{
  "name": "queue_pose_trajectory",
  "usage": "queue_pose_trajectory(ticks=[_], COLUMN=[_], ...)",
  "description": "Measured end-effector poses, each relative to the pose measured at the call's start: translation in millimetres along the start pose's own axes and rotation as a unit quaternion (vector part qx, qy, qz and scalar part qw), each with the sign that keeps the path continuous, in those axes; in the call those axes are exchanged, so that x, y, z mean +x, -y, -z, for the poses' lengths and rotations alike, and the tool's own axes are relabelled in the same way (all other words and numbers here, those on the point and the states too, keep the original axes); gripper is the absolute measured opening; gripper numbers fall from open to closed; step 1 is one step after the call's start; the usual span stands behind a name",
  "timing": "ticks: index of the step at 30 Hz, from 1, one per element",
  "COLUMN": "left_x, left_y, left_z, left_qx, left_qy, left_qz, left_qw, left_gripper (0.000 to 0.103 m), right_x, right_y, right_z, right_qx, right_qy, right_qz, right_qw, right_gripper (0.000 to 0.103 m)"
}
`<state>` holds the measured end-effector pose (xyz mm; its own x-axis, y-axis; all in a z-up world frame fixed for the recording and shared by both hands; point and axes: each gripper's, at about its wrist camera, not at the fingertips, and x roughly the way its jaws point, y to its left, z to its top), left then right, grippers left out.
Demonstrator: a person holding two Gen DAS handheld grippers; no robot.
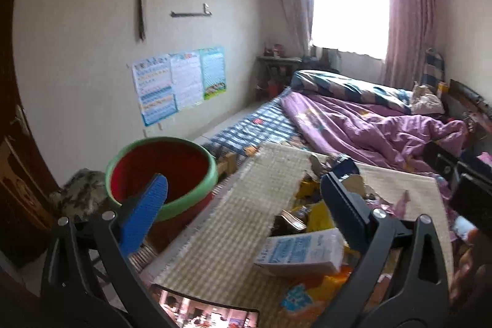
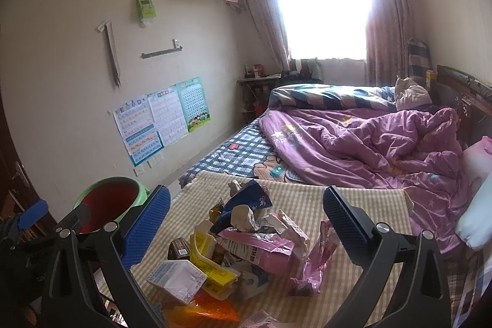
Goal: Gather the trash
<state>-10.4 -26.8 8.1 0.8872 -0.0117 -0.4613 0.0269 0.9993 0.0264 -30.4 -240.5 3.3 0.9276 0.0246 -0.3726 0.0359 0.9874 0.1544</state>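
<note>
Pink wrapper (image 2: pixel 258 248), red bin (image 2: pixel 107 202), tongs (image 2: pixel 246 205) open

The phone (image 1: pixel 209 312) is cut off by the bottom edge, its screen too blurry to read. The trash pile (image 1: pixel 310 235) sits half hidden behind the left gripper's finger (image 1: pixel 347 205).

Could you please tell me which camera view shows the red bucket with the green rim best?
The left wrist view: the bucket appears large, its red inside open to view. The right wrist view shows it smaller, partly hidden behind gripper parts.
</note>
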Motion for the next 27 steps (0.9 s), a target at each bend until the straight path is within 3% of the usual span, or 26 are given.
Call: queue_pose_trajectory(ticks=[5, 10, 21, 27], left_x=[3.0, 7.1, 9.4, 8.3], left_y=[-10.6, 0.1, -5.2, -6.4], left_z=[-1.0, 3.4, 3.5, 7.0], left_qx=[-0.037, -0.017, 0.004, 0.014], left_qy=[-0.029, -0.024, -0.035, -0.020], left_qz=[0.011, -0.059, -0.024, -0.026], left_qw=[0.9988, 0.9978, 0.9991, 0.9994], left_gripper=[0.097, 0.097, 0.097, 0.097], right_x=[-0.5, 3.1, -0.2, -3.5], right_y=[-1.5, -3.2, -6.8, -6.4], right_z=[-0.4, 0.3, -0.7, -1.6], right_qx=[-0.004, -0.005, -0.011, -0.012], right_qy=[-0.002, -0.005, 0.000, 0.004], right_qz=[-0.001, -0.004, -0.004, -0.002], right_qw=[1.000, 1.000, 1.000, 1.000], right_gripper=[0.096, 0.096, 0.096, 0.096])
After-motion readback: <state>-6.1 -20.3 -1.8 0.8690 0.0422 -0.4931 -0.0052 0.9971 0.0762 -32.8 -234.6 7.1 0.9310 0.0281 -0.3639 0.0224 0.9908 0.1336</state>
